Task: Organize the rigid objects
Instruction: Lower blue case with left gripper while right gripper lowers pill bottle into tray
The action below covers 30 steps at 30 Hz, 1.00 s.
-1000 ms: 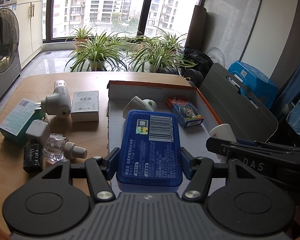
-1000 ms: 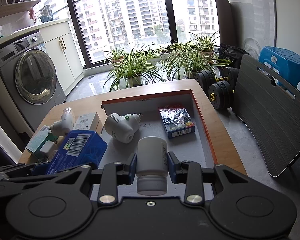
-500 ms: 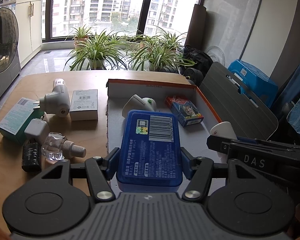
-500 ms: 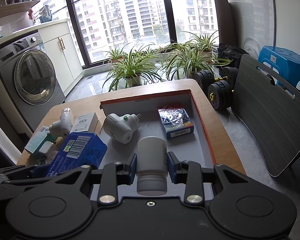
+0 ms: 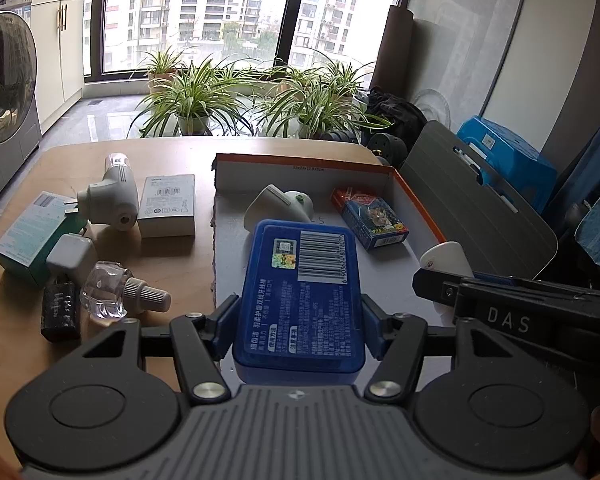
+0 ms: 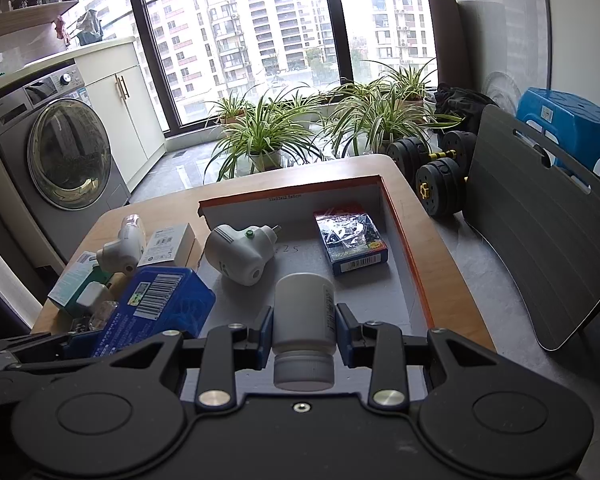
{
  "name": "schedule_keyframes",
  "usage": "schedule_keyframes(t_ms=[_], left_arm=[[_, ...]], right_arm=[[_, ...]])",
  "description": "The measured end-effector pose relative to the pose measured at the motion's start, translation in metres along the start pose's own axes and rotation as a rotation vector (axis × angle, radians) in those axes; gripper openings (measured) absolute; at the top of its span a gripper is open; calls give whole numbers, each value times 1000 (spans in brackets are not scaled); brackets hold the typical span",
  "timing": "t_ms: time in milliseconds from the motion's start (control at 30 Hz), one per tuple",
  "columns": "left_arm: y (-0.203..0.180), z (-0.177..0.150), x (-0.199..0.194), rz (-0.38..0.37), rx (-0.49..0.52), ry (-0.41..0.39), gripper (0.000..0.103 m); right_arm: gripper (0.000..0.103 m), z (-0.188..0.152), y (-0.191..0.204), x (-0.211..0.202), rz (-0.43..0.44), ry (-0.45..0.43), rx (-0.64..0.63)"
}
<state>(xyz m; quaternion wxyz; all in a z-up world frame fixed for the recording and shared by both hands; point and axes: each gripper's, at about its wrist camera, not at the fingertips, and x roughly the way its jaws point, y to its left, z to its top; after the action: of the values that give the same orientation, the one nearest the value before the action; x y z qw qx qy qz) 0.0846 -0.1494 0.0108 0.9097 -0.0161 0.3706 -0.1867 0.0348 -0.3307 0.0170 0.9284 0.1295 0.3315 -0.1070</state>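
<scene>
Left gripper clamping blue case, right gripper clamping white bottle, card box lying ahead in orange-rimmed tray

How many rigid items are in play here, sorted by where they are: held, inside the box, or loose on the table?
Held: 2, blue case, white bottle
In box: 2, white plug-in device, card pack
Loose on table: 6, plug-in device, grey carton, teal carton, charger, refill bottle, padlock
Total: 10

White plug-in devices: two
Boxes: two
Blue case: one
White bottle: one
Card pack: one
Tray: one
Padlock: one
</scene>
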Motion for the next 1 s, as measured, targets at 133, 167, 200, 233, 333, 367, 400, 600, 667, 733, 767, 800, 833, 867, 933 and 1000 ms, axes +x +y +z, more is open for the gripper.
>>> schedule_keyframes(t_ms=[133,167,200,233,333,367,400,600,667,733,767,800,833,867,933,1000], left_arm=[[0,1,0,0,0,1,62],[0,0,0,0,0,1,63],[0,0,0,0,-1,1,63],[0,0,0,0,0,1,62],[1,0,1,-1,-1,3,62],[2,0,1,0,-1,4,62],[2,-1,2,-1,-2,4,62],[2,-2,3,-1,-1,10,63],[2,-2,5,-2,1,16,62],[1,0,6,-4,3,19,63],[0,0,7,-5,6,21,63],[-1,0,8,-6,8,22,63],[-2,1,10,-9,11,25,63],[-2,1,11,-11,15,27,63],[-4,4,15,-13,24,31,63],[-5,5,18,-15,29,34,63]], right_arm=[[40,0,0,0,0,1,0],[40,0,0,0,0,1,-1],[40,0,0,0,1,1,0],[40,0,0,0,1,1,1],[40,1,0,0,0,0,0],[40,0,0,0,0,1,0],[40,1,0,0,0,1,0],[40,1,-1,1,-1,2,-3],[40,1,-2,3,-4,4,-6],[40,3,-5,8,-4,9,-4],[40,4,-6,9,-5,11,-5],[40,6,-7,12,-7,14,-7],[40,8,-8,13,-8,16,-10],[40,9,-9,14,-9,16,-13],[40,15,-10,17,-12,18,-13],[40,17,-11,19,-15,17,-15]])
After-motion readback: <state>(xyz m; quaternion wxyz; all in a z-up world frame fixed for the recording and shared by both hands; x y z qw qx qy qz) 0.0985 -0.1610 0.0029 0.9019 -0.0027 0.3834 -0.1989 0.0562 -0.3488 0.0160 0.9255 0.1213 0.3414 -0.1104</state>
